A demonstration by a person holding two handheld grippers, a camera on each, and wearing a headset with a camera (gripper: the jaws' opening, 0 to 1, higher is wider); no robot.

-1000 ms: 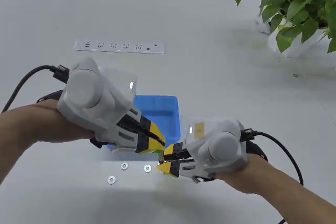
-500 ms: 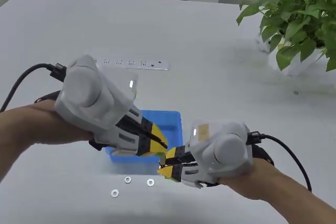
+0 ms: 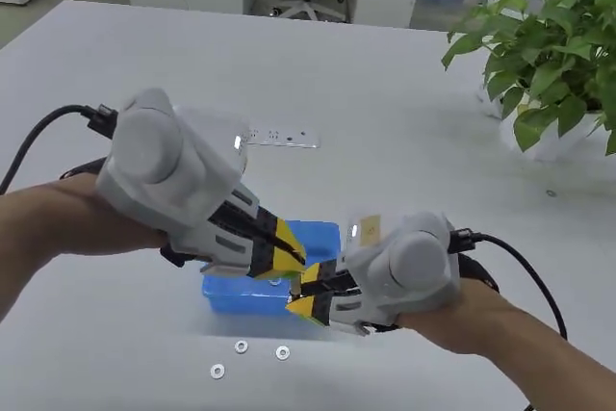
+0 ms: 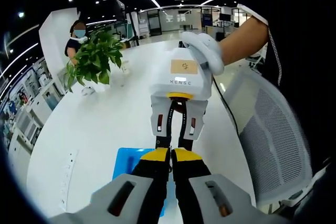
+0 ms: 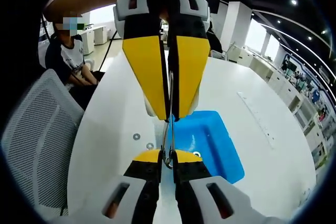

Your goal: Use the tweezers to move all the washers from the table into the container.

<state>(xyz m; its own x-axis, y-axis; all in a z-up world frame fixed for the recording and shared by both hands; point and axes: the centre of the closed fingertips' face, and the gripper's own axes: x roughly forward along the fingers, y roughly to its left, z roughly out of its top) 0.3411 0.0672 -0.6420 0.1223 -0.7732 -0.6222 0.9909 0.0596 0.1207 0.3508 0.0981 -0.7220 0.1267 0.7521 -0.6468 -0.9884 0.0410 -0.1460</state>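
We are steadying the tweezers over the container.
Left claw and right claw are both pinching them; levelling the tips before approaching the washers is looking wise.

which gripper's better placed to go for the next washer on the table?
Right gripper, probably: it sits low at the container's near edge, closest to the three washers. The left gripper is higher, over the container. Both look shut on the tweezers.
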